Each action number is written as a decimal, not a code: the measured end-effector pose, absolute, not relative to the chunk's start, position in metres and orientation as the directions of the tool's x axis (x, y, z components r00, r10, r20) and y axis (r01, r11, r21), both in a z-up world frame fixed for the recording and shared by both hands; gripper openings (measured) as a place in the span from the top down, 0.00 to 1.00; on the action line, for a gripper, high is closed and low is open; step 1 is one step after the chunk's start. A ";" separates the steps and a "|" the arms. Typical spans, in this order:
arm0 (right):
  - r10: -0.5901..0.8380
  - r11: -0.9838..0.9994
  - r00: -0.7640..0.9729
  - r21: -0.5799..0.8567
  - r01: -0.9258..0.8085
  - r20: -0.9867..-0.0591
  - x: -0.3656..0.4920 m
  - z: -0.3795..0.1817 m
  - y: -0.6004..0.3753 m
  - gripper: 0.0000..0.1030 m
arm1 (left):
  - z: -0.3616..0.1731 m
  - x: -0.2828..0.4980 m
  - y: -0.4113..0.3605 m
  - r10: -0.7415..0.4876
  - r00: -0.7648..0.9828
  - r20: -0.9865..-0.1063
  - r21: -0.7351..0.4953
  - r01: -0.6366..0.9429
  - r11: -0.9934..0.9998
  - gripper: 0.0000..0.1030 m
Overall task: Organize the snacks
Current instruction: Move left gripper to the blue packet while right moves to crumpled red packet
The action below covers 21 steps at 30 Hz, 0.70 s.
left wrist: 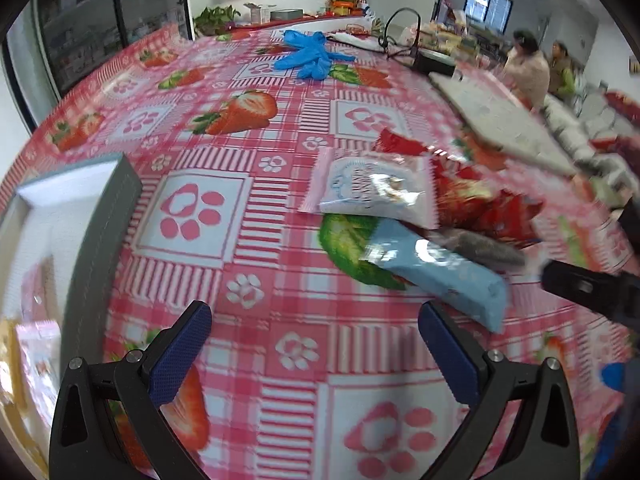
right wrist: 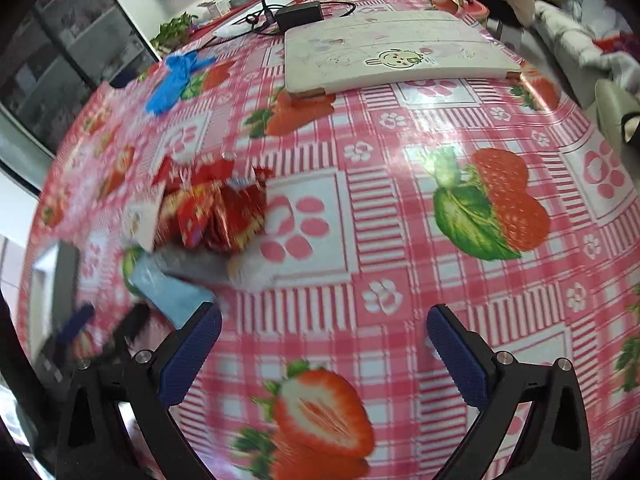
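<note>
A heap of snack packets lies on the strawberry tablecloth [left wrist: 280, 240]: a pink-and-white packet [left wrist: 372, 188], a light blue bar [left wrist: 440, 272], a grey packet [left wrist: 480, 248] and red packets [left wrist: 480, 200]. My left gripper [left wrist: 316, 340] is open and empty, just short of the blue bar. A grey-walled white box [left wrist: 100, 216] with packets inside stands at the left. In the right wrist view my right gripper [right wrist: 324, 340] is open and empty, with the red packets [right wrist: 224, 216] and the blue bar [right wrist: 168, 296] ahead to its left. The right gripper's black tip [left wrist: 588, 288] shows at the left view's right edge.
Blue gloves [left wrist: 312, 54] lie at the far side of the table. A white board with a cartoon sticker [right wrist: 396, 50] rests at the back right, with a black box and cables [right wrist: 300, 14] behind it. Two people [left wrist: 536, 68] sit beyond the table.
</note>
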State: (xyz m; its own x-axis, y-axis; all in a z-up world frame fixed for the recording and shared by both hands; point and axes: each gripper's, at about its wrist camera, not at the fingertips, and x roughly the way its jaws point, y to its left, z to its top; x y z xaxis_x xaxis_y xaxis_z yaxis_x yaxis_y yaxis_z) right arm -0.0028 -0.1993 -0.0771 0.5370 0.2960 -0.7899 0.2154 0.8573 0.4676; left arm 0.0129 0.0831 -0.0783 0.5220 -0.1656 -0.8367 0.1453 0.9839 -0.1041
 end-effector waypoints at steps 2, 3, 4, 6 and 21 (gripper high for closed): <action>0.299 0.849 0.549 0.480 0.220 -0.781 0.003 -0.073 -0.201 0.00 | -0.067 0.008 0.081 -0.228 0.533 -0.815 -0.180 0.140 0.974 0.00; 0.291 0.849 0.554 0.477 0.226 -0.780 0.006 -0.072 -0.202 0.00 | -0.063 0.010 0.077 -0.239 0.534 -0.811 -0.193 0.143 0.971 0.00; 0.290 0.845 0.559 0.482 0.232 -0.777 0.010 -0.070 -0.203 0.00 | -0.060 0.013 0.071 -0.247 0.527 -0.813 -0.197 0.150 0.969 0.00; 0.309 0.826 0.561 0.509 0.241 -0.768 0.016 -0.070 -0.206 0.00 | -0.062 0.023 0.056 -0.239 0.496 -0.834 -0.183 0.160 0.970 0.00; 0.298 0.872 0.577 0.463 0.159 -0.760 0.053 -0.063 -0.186 0.68 | -0.082 0.021 0.049 -0.160 0.492 -0.856 -0.024 0.273 0.962 0.10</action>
State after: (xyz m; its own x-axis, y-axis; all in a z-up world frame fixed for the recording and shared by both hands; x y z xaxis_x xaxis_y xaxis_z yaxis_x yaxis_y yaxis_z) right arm 0.0534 -0.1858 -0.0631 0.5772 0.2982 -0.7602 0.1590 0.8721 0.4628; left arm 0.0212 0.0488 -0.0816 0.4920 -0.1605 -0.8557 0.2728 0.9618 -0.0235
